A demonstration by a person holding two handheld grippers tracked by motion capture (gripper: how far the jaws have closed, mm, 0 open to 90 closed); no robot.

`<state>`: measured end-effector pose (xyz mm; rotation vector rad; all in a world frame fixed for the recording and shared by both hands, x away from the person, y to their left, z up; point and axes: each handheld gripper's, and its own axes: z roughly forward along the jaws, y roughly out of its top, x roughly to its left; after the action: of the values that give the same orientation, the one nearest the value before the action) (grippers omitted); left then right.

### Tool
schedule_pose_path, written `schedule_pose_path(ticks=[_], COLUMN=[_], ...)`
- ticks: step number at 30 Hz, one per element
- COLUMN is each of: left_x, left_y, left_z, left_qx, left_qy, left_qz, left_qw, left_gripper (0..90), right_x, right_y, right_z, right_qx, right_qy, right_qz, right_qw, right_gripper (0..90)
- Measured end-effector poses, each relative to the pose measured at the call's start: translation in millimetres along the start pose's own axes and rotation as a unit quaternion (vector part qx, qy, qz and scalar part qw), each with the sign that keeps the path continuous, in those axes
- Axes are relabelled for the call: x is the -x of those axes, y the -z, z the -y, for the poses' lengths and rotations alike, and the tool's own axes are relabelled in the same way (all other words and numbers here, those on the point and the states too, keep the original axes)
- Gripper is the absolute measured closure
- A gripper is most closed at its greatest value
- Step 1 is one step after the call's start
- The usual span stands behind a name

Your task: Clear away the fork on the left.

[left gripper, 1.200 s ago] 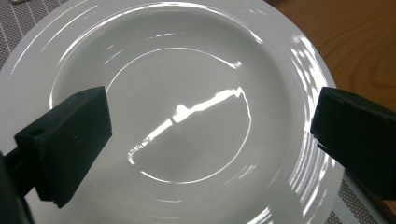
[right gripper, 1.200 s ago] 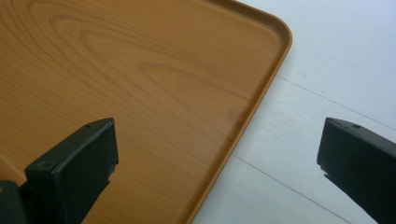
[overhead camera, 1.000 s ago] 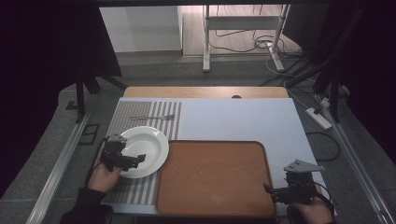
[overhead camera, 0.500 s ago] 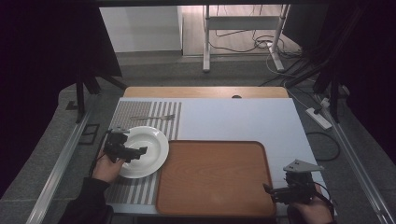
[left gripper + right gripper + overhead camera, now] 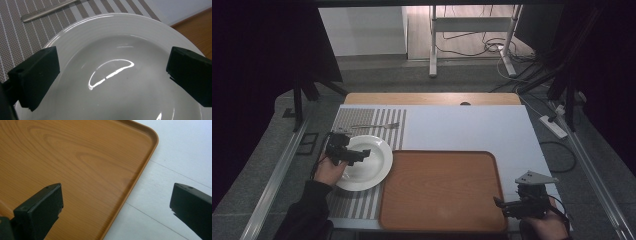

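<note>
White glazed ceramic, a round plate (image 5: pixel 364 162) lies on a striped placemat (image 5: pixel 362 202) near the bench's (image 5: pixel 472 127) left edge, just beside a wooden tray (image 5: pixel 439 190). It looks stiff, breakable and slippery; the raised rim seems the best place to grip. The left gripper (image 5: pixel 357 155) hovers over the plate, jaws spread wide and empty. A fork (image 5: pixel 374 125) lies beyond, toward the far edge. The right gripper (image 5: pixel 502 205), also spread and empty, sits at the tray's near right corner.

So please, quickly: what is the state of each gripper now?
Left gripper: open, fingers spread above the white plate, holding nothing.
Right gripper: open, over the wooden tray edge, holding nothing.
</note>
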<state>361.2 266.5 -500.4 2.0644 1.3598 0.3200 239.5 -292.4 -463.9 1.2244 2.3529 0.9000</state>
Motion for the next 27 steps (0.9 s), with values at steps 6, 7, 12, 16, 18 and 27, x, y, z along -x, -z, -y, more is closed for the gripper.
schedule_pose_path(ticks=[6,7,12,16,18,27], left_x=[-5.4,-6.4,-13.3,-19.5,-22.4,-36.1], left_y=[-5.9,-6.9,-11.7,-17.4,-20.7,-40.6], left_z=[-10.5,-12.3,-22.8,-32.7,-37.1,-56.3], left_qx=[-0.005,-0.006,-0.006,-0.010,-0.012,-0.031], left_qy=[0.000,-0.002,-0.004,-0.005,-0.003,0.002], left_qz=[-0.009,-0.012,-0.010,-0.010,-0.009,-0.006], left_qw=[0.9999,0.9999,0.9999,0.9999,0.9999,0.9995], left_gripper=[0.3,0.3,0.3,0.0,0.0,0.0], right_x=[-0.1,0.0,0.1,0.2,0.2,0.4], right_y=[-0.1,-0.1,-0.2,-0.5,-0.5,-0.7], right_z=[0.0,0.0,0.0,-0.1,-0.1,-0.1], right_qx=[-0.001,-0.001,-0.001,-0.001,-0.002,-0.002], right_qy=[0.000,0.001,0.000,0.000,0.001,0.000], right_qz=[0.000,0.000,0.000,-0.001,-0.001,-0.001], right_qw=[1.0000,1.0000,1.0000,1.0000,1.0000,1.0000], right_gripper=[0.0,0.0,0.0,0.0,0.0,0.0])
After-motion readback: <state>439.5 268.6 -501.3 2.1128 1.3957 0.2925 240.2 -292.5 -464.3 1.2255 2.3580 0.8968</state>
